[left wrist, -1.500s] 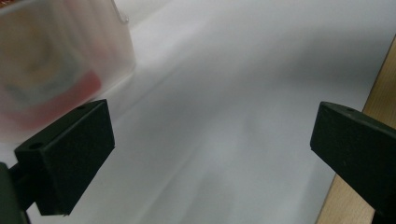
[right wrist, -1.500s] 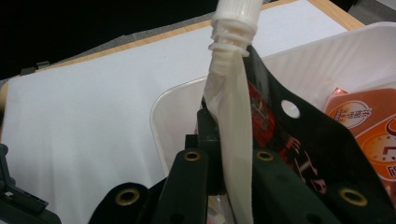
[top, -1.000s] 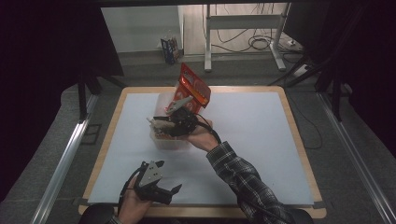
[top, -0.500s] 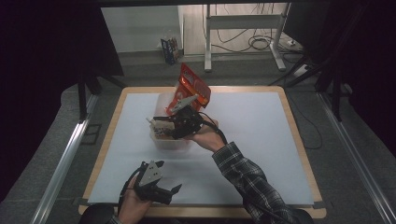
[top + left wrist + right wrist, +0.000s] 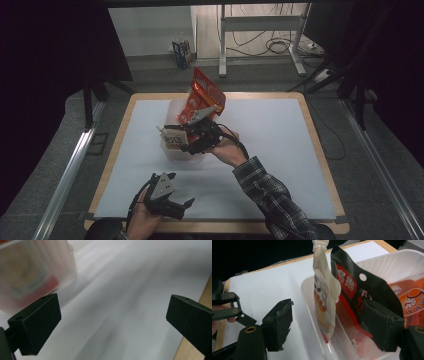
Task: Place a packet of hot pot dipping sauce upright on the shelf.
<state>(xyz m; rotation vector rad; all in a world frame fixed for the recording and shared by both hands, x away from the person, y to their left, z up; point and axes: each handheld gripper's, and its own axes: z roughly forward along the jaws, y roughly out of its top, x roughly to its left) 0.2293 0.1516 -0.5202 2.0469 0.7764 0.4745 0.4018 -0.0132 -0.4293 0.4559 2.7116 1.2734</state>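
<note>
In the high view, a clear plastic container (image 5: 175,150) stands on the white sheet of the table (image 5: 280,125), a little left of the middle. A red snack bag (image 5: 205,95) sticks up out of its far end, and a small white pouch (image 5: 172,137) stands at its near left part. The right hand-held gripper (image 5: 187,135) is at the container, just beside the white pouch. The left hand-held gripper (image 5: 187,202) rests near the front edge of the table, well apart from the container.

In the left gripper view, the two black jaws of the left hand-held gripper (image 5: 113,320) stand wide apart with only the white sheet between them. The clear container (image 5: 32,272) is blurred at the upper left, with something red inside it.

In the right gripper view, the jaws of the right hand-held gripper (image 5: 327,327) have just been opening and now stand apart. The white pouch (image 5: 324,297) stands upright between them, inside the container (image 5: 312,307) at its rim, and the left jaw does not touch it. A black and red bag (image 5: 359,290) leans just behind the pouch, in front of the right jaw; whether this jaw touches it I cannot tell. The left hand-held gripper shows at the far left edge.
</note>
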